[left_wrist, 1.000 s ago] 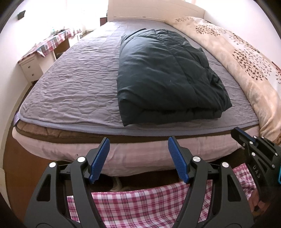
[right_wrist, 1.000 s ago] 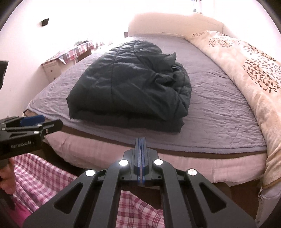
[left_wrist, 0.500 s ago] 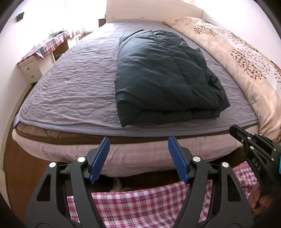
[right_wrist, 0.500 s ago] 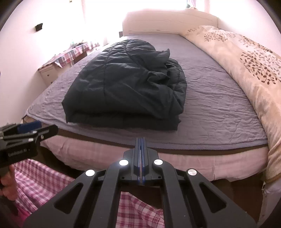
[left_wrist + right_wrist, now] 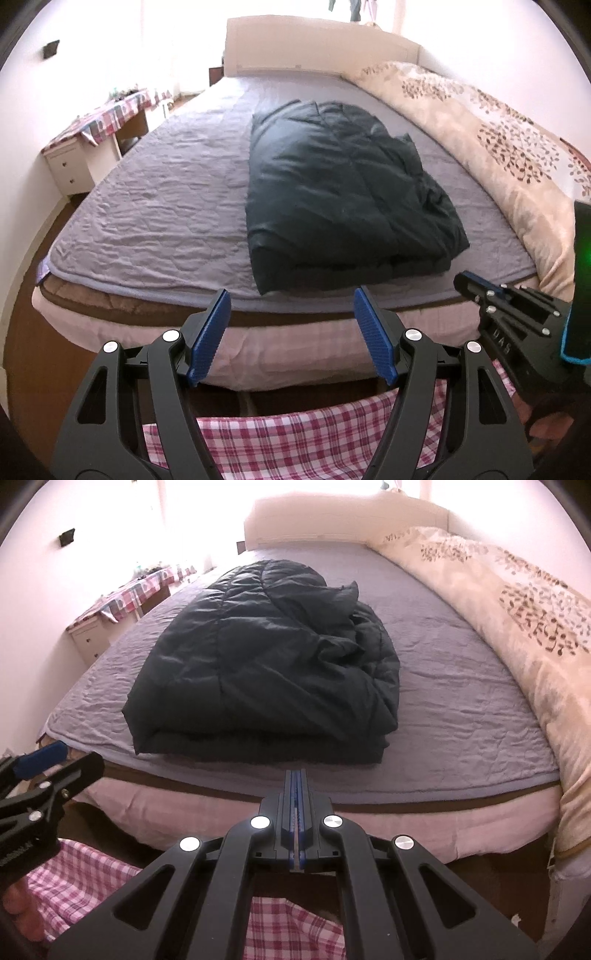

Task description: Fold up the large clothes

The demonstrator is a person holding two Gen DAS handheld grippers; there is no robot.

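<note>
A dark teal puffy jacket [image 5: 340, 199] [image 5: 266, 679] lies folded into a thick bundle on the grey-purple quilted bed cover [image 5: 155, 210] [image 5: 461, 709], its folded edge close to the foot of the bed. My left gripper [image 5: 291, 325] hangs open off the foot of the bed, short of the jacket, nothing between its blue pads. My right gripper [image 5: 297, 794] is shut, pads pressed together with nothing in them, also off the bed edge. Each gripper shows at the side of the other's view: the right gripper [image 5: 476, 284] and the left gripper [image 5: 59, 760].
A cream duvet with a leaf print [image 5: 498, 155] [image 5: 517, 609] lies along the bed's right side. A white bedside cabinet [image 5: 70, 166] under a checked cloth stands left, the headboard [image 5: 317, 51] far back. Pink checked fabric [image 5: 295, 443] on the person fills the bottom of both views.
Both views have tilted up a little, so the jacket and bed sit lower in frame. The jacket has not moved and both grippers keep their state.
</note>
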